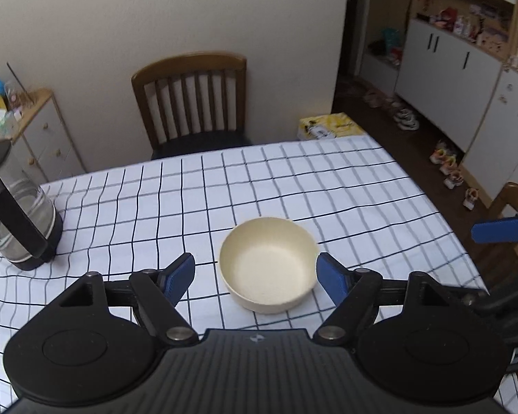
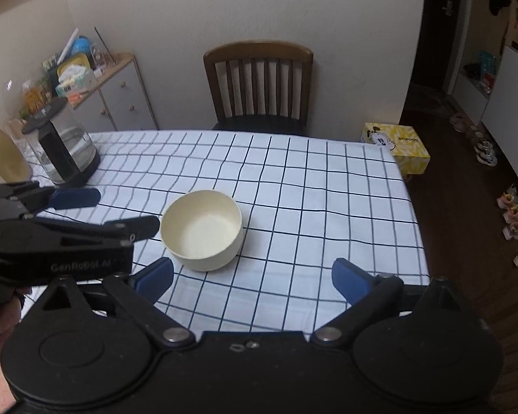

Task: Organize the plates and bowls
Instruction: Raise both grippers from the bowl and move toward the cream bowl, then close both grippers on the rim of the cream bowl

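A cream bowl (image 1: 268,263) stands upright and empty on the checked tablecloth (image 1: 328,189); it also shows in the right wrist view (image 2: 202,229). My left gripper (image 1: 255,276) is open, its blue fingers either side of the bowl's near part, not touching it. My right gripper (image 2: 252,279) is open and empty above the near table edge, to the right of the bowl. The left gripper's finger (image 2: 74,198) shows at the left in the right wrist view. No plates are in view.
A glass kettle (image 1: 15,214) stands at the table's left (image 2: 64,151). A wooden chair (image 1: 193,100) is at the far side. A yellow tissue box (image 2: 395,145) sits off the far right corner. A gold bottle (image 2: 0,151) is at far left.
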